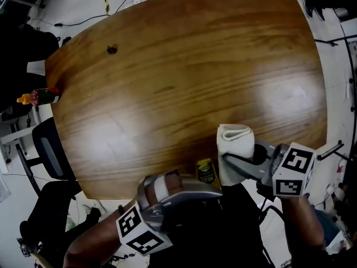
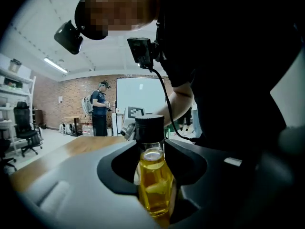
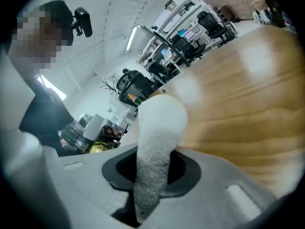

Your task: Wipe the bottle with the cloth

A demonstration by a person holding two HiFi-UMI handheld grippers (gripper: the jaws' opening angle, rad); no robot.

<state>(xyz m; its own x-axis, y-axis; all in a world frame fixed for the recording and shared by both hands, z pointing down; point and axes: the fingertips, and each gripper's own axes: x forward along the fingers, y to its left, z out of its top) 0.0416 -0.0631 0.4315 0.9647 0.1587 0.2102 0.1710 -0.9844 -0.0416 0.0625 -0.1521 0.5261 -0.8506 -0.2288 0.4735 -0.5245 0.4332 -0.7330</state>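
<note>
A glass bottle (image 1: 207,172) of yellow liquid with a black cap stands between the jaws of my left gripper (image 1: 207,183), just past the table's near edge. In the left gripper view the bottle (image 2: 154,185) sits upright and centred, with my left gripper (image 2: 153,159) shut on its body. A rolled white cloth (image 1: 234,144) is pinched in my right gripper (image 1: 241,165), right of the bottle and over the table's near edge. In the right gripper view the cloth (image 3: 159,123) rises out of my right gripper (image 3: 152,175) and folds over at its top.
The wooden table (image 1: 184,66) spreads ahead. On its left edge lies a red sauce bottle (image 1: 42,96) with an orange tip. A small dark spot (image 1: 112,49) marks the far left. An office chair (image 1: 50,149) stands left of the table. A person (image 2: 100,113) stands far behind.
</note>
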